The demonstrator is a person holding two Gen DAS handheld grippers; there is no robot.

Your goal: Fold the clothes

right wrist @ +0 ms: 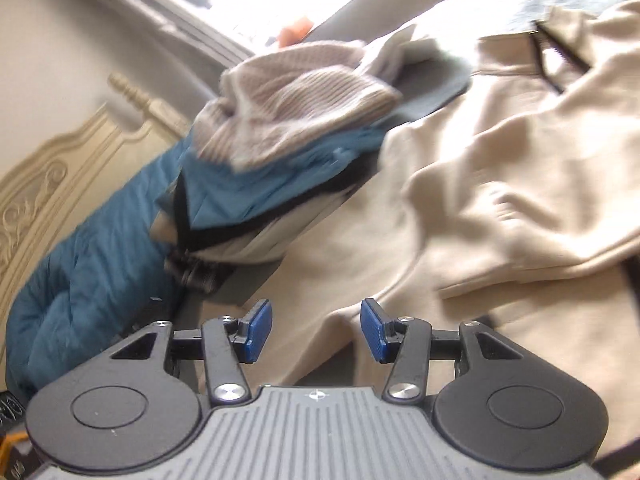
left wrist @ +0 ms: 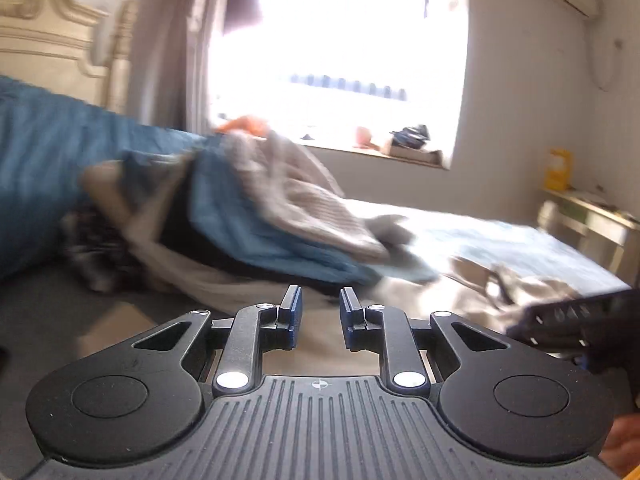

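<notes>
- Left wrist view: left tongs [left wrist: 319,306] parted, gripping nothing, above the bed [left wrist: 520,240].
- Heap of clothes [left wrist: 256,208] toward the bed's head end.
- Right tongs [right wrist: 316,330] wide apart, empty, over beige pullover [right wrist: 500,168] spread across the bed.

Strong daylight from the overexposed rectangular window [left wrist: 340,52], blown to pure white with glare spilling over the pale blue bedsheet [left wrist: 500,240]. Motion blur across the heaped pile of blue, beige and grey knitted clothes [left wrist: 248,216] and the cream zip-neck sweatshirt [right wrist: 500,168]; sharp focus only on the black gripper mechanisms in the foreground. Fisheye curvature and dark vignetting at corners. Tilted horizon in right wrist view.
</notes>
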